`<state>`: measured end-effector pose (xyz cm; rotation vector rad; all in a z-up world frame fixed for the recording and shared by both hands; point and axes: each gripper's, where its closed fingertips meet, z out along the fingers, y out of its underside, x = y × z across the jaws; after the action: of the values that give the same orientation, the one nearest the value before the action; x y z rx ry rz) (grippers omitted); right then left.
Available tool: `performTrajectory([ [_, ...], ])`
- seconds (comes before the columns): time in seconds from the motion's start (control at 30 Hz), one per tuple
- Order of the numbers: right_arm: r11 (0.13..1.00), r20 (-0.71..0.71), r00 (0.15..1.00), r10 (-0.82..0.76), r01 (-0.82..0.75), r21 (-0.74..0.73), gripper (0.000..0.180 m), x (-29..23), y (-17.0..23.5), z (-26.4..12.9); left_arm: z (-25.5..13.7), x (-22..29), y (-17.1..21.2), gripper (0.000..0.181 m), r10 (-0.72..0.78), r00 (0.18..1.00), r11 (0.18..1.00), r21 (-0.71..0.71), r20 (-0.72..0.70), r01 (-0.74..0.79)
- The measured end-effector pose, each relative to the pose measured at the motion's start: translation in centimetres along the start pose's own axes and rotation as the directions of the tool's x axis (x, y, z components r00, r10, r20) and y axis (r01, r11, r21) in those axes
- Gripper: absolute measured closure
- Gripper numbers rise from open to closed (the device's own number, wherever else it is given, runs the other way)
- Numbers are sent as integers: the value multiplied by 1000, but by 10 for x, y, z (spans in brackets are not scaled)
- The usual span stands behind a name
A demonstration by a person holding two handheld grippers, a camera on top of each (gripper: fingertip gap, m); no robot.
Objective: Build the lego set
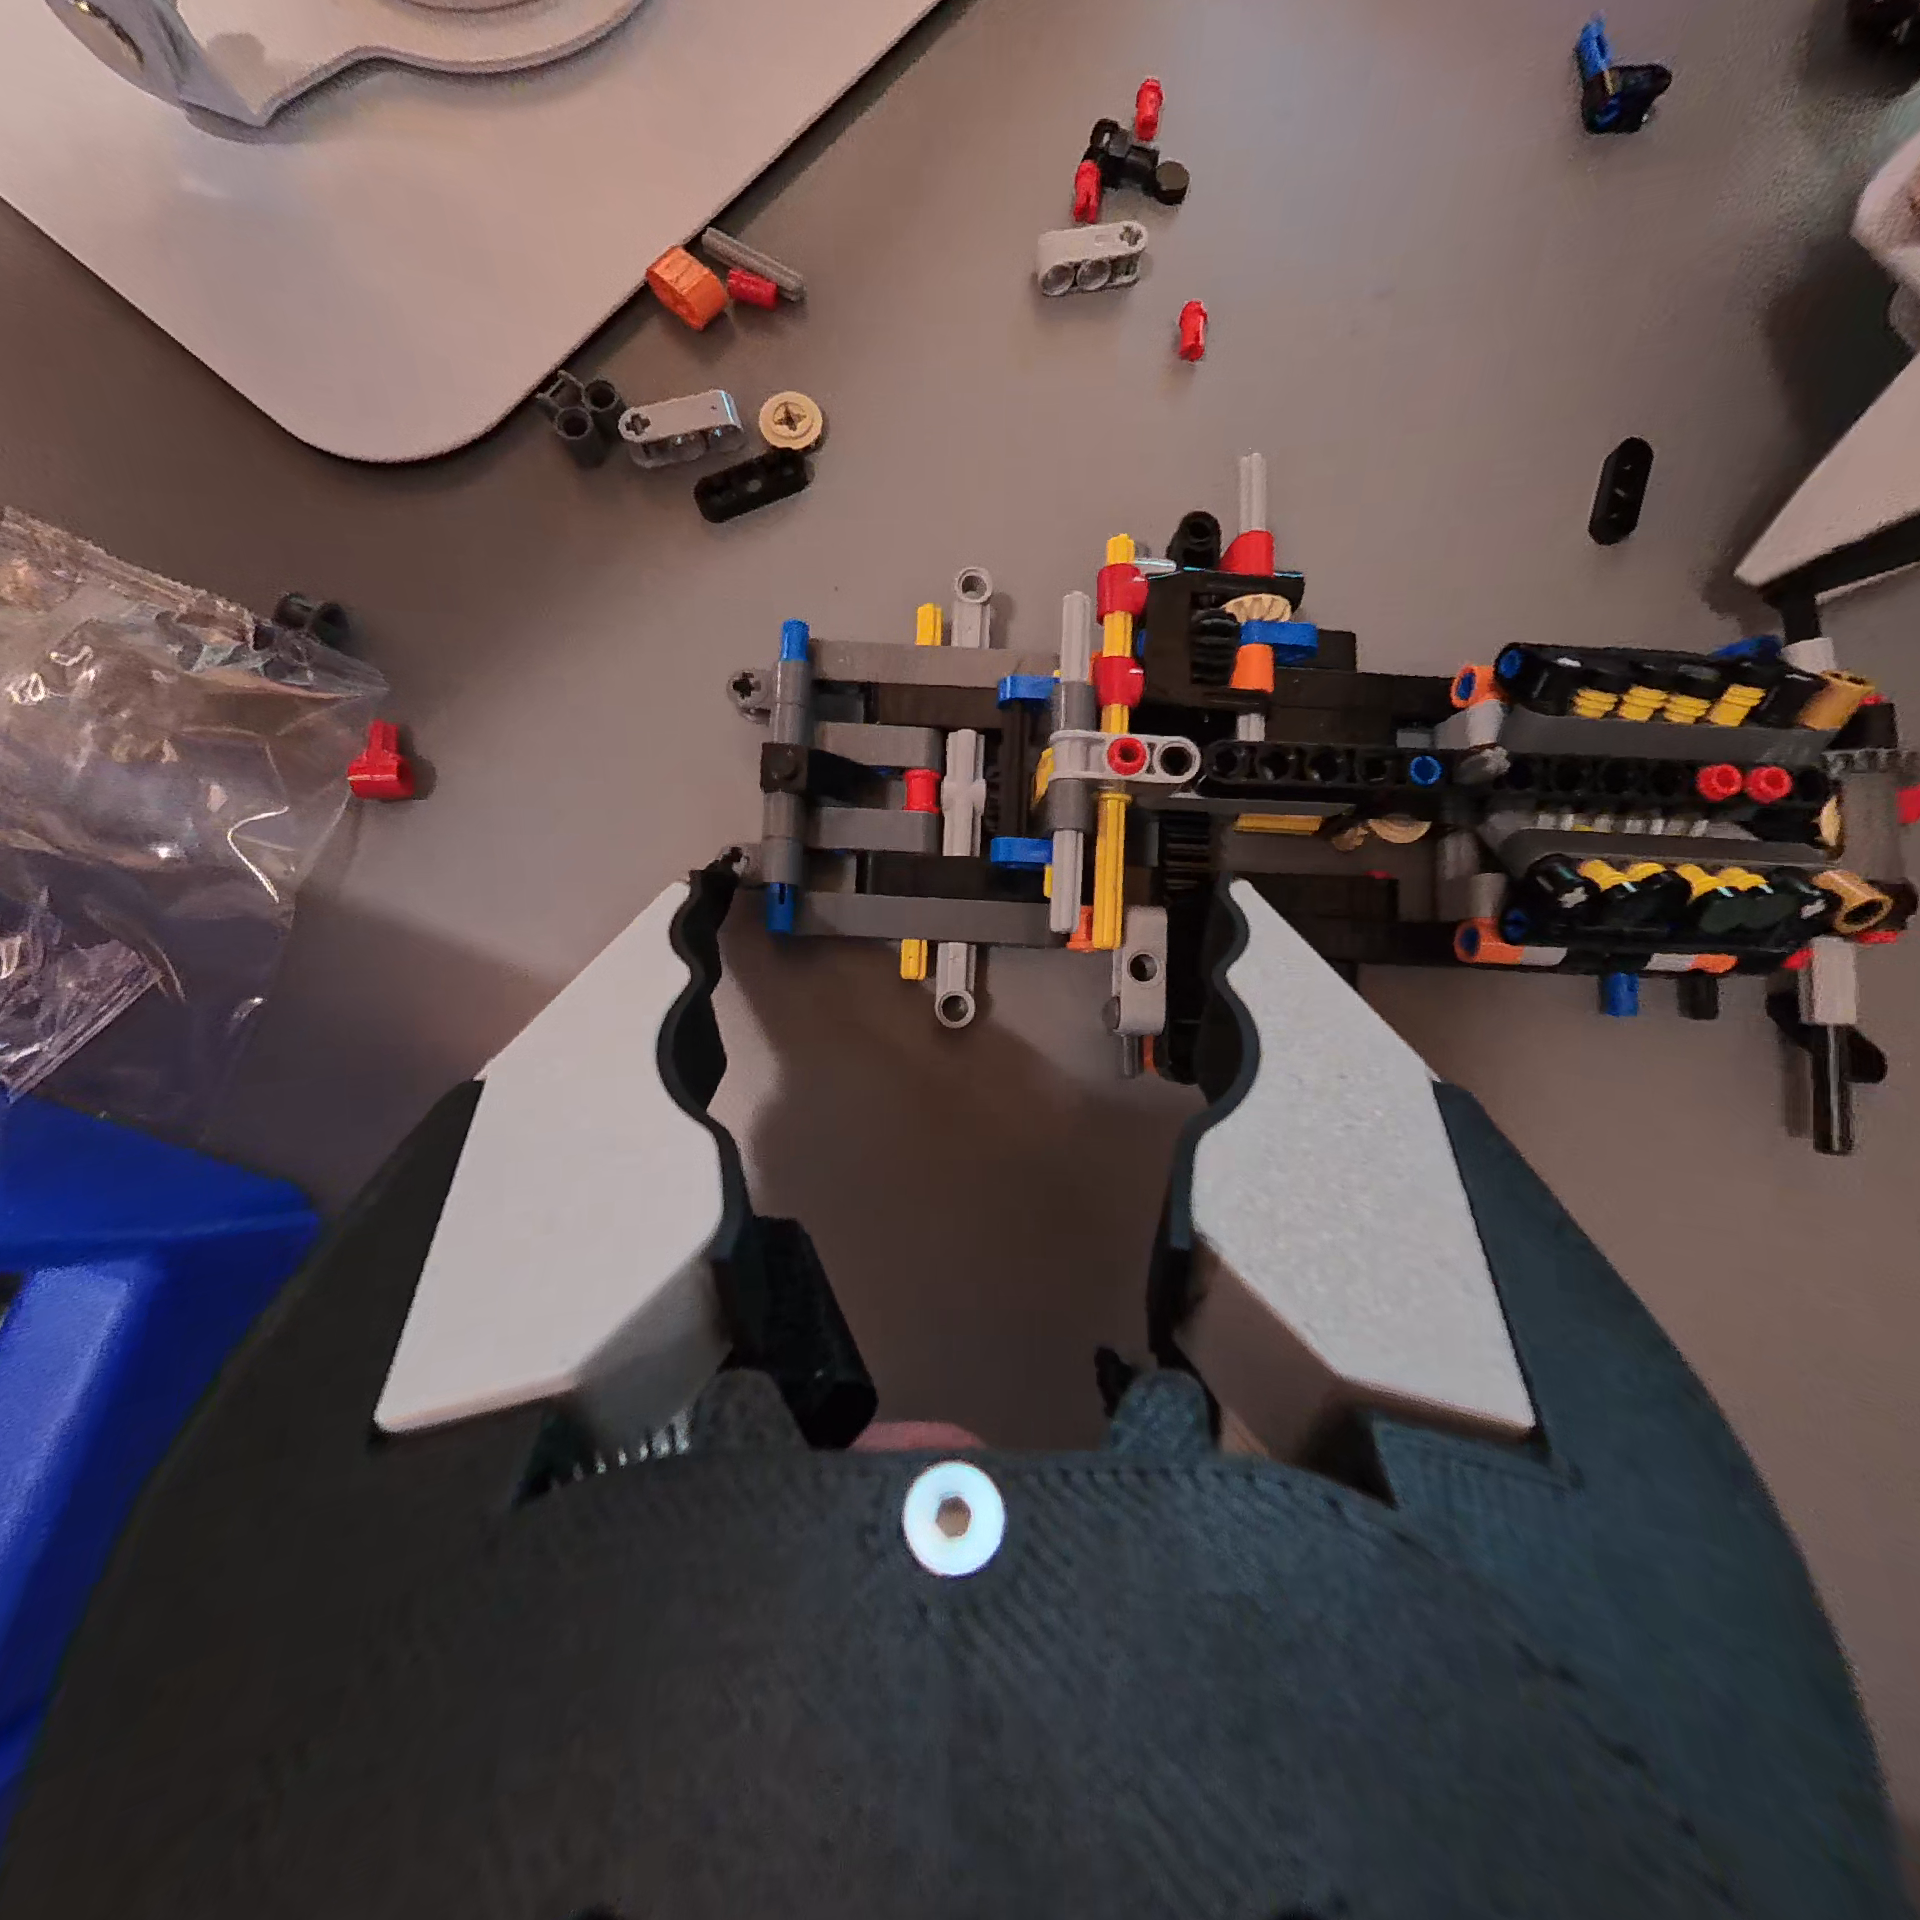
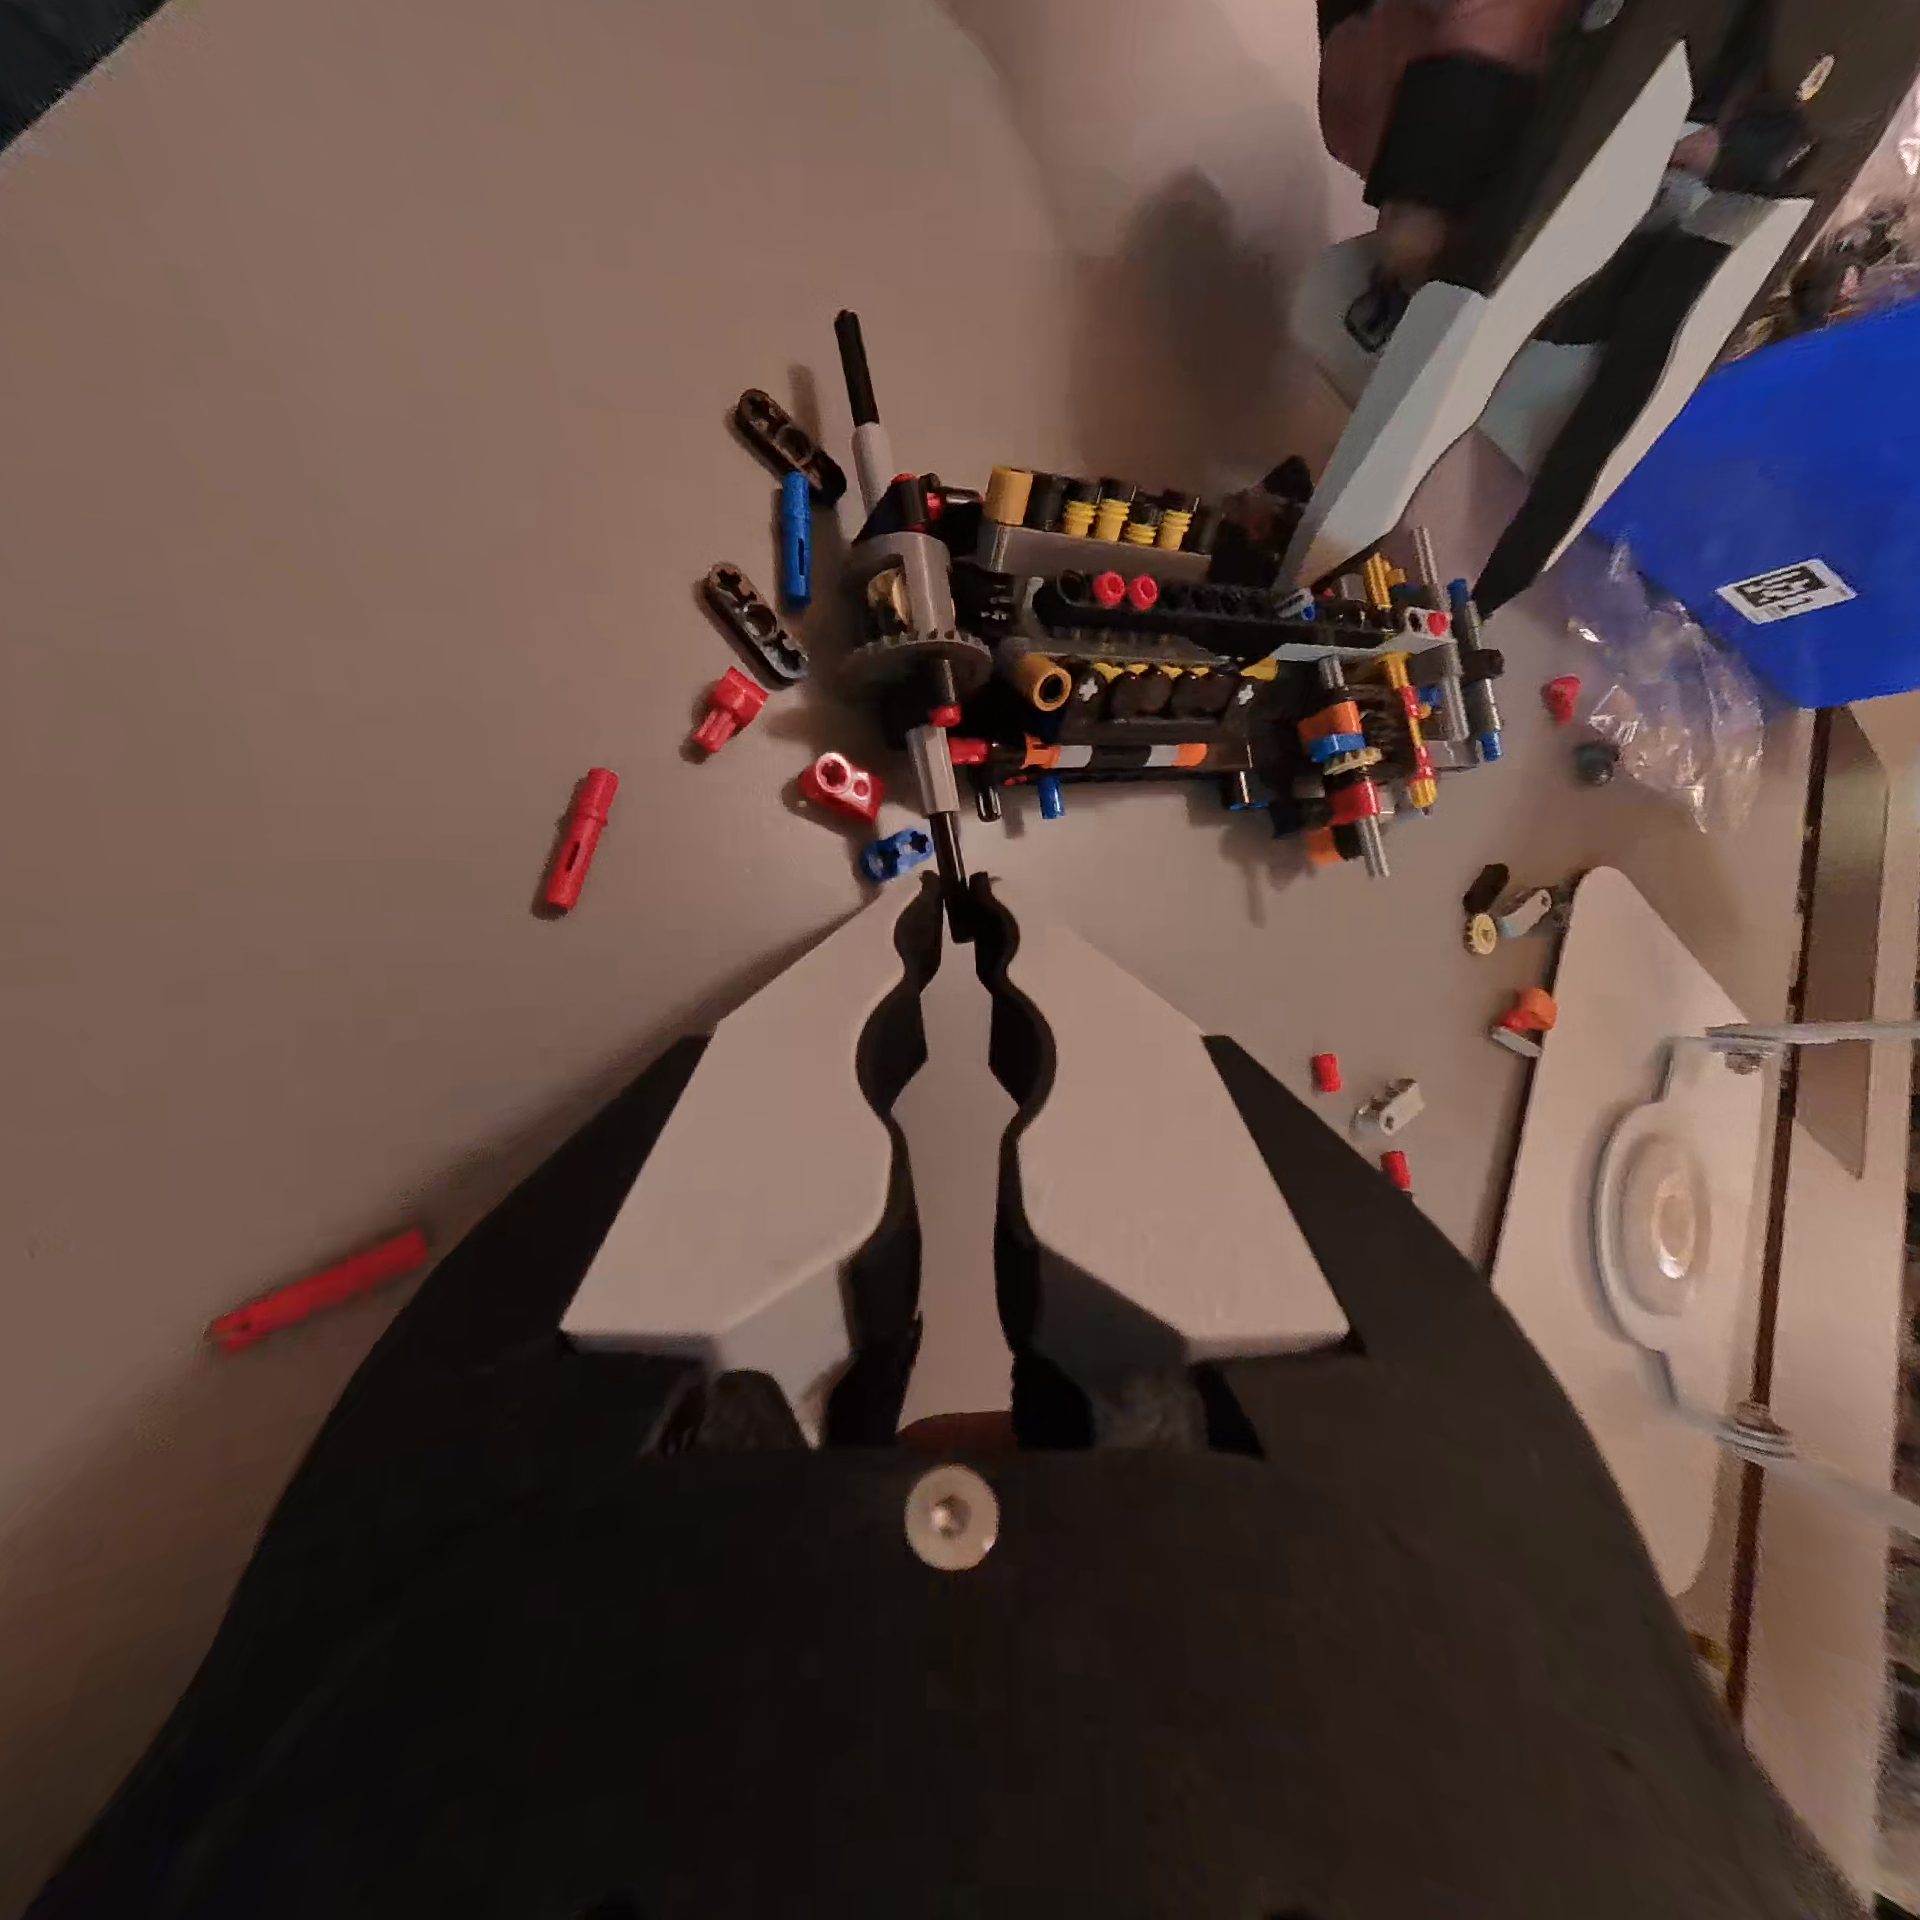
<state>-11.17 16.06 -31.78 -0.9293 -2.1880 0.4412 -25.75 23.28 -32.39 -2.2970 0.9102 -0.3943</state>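
Note:
A long lego chassis (image 1: 1299,769) of black, grey, yellow and red parts lies flat on the grey table. My left gripper (image 1: 966,899) is open and empty, with its fingers straddling the near edge of the chassis's front frame. In the right wrist view the chassis (image 2: 1164,644) lies ahead. My right gripper (image 2: 956,904) is shut on the black axle (image 2: 948,862) that sticks out of the grey differential end. The left gripper (image 2: 1387,597) reaches onto the chassis's far end there. One right finger (image 1: 1829,520) shows at the left wrist view's right edge.
Loose red pins (image 2: 577,842), black beams (image 2: 753,623) and a blue pin (image 2: 795,540) lie around the chassis. More small parts (image 1: 727,436) sit beside a white board (image 1: 364,229). A clear plastic bag (image 1: 125,790) and a blue bin (image 2: 1787,499) are at the side. The blue pin (image 2: 795,540) is about 7 cm from my right fingertips and 12 cm from my left.

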Motion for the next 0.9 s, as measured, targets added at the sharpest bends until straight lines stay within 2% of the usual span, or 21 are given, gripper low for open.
performTrajectory([
  [0.03, 1000, 18, 1000, 20, -20, 4, 178, -2, 0, 1, 0, 0, 1, 90, -6, 1000, 1000, -4, -5, 6],
  [0.07, 999, 35, 998, 51, -52, 13, 178, -2, -1, 1, 0, 3, 1, 98, -24, 999, 1000, -11, -23, 24],
  [0.13, 990, 79, 987, 137, -139, 25, 178, -1, -2, 0, 0, 2, 1, 99, -42, 999, 999, -5, -13, 42],
  [0.33, 956, 155, 948, 279, -289, 47, 178, -2, -2, 0, -25, 17, 4, 89, -69, 995, 997, 47, 72, 66],
  [0.43, 925, 210, 909, 360, -377, 45, 178, -3, -4, 0, -41, 45, 6, 91, -62, 991, 995, 90, 121, 52],
  [0.53, 893, 253, 871, 421, -447, 52, 178, -3, -6, 1, -44, 87, 15, 97, -42, 994, 995, 90, 97, 33],
  [0.7, 867, 263, 847, 462, -494, 69, 178, 1, -7, 0, -25, 134, 38, 120, 25, 998, 1000, 17, 53, -26],
  [0.9, 854, 260, 836, 483, -516, 73, 178, 2, -8, -1, -20, 131, 38, 161, 7, 997, 1000, 22, 76, -9],
])
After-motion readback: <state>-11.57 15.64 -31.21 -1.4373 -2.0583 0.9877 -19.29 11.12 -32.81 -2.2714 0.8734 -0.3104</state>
